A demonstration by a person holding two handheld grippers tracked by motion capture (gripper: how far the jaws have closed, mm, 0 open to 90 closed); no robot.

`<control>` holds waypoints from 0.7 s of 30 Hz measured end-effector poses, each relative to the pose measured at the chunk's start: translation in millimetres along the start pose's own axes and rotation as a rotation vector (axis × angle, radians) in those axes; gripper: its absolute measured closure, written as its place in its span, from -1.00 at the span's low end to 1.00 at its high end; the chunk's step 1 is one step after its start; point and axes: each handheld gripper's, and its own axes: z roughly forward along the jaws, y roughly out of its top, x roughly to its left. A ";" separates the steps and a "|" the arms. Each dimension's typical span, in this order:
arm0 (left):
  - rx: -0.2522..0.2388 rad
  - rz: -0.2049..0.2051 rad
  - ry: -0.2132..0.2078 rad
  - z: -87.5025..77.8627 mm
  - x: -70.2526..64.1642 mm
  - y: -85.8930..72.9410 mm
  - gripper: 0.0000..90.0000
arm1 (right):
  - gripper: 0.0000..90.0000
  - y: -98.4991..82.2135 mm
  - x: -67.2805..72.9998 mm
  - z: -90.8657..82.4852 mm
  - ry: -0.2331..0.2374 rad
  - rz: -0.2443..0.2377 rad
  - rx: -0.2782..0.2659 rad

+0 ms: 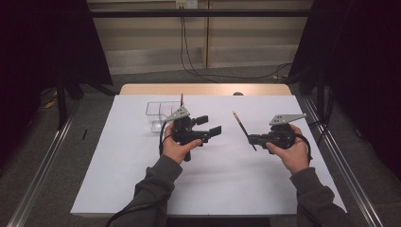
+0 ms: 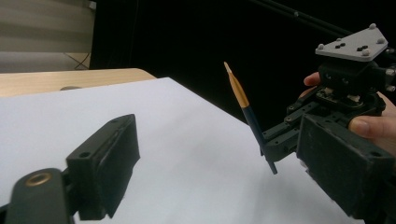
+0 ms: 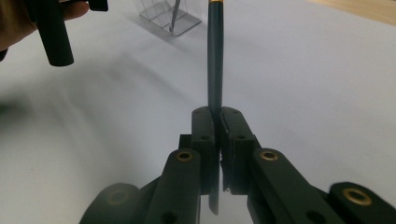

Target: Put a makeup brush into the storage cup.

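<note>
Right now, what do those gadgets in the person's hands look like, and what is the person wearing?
Both the left gripper and the right gripper are black, with two flat blocky jaws and brass-coloured pivot rings. Each carries a grey three-cornered plate with white studs. A black cable trails away. The sleeves are dark grey.

A rectangular table with a flat, matte white top carried the scene, its surface running pale and even from the near edge to the far side. Beyond the white top, along the far edge, a strip of light wooden board showed, and a small dark rounded object, too small to identify, sat on that strip. Directly on the white top, toward the far left of the table, stood a clear plastic box divided into compartments. A thin dark stick stood upright in the box; which compartment held it could not be made out.
</note>
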 end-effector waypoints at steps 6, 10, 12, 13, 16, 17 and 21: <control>-0.002 -0.002 -0.011 6.6 -0.3 -0.6 -0.50 | 0.88 0.9 2.0 -0.2 0.006 -0.010 -0.008; 0.008 0.009 -0.011 10.3 -1.4 -1.3 -0.31 | 0.88 0.8 2.0 1.0 0.017 -0.014 -0.005; 0.002 0.011 -0.008 12.5 -2.4 -1.4 -0.27 | 0.88 1.3 2.8 1.0 0.012 -0.014 -0.006; 0.004 0.012 -0.015 12.9 -2.1 -1.4 -0.25 | 0.88 1.6 3.0 1.3 0.015 -0.015 -0.003; 0.004 0.003 -0.003 15.3 -2.7 -1.7 -0.13 | 0.88 1.6 3.2 2.3 0.016 -0.017 -0.003; 0.005 0.000 -0.001 16.6 -3.0 -1.8 -0.12 | 0.88 1.7 3.6 2.5 0.013 -0.018 -0.003; 0.013 0.003 0.005 19.4 -3.4 -1.4 -0.07 | 0.88 3.2 5.2 4.4 0.022 -0.024 0.000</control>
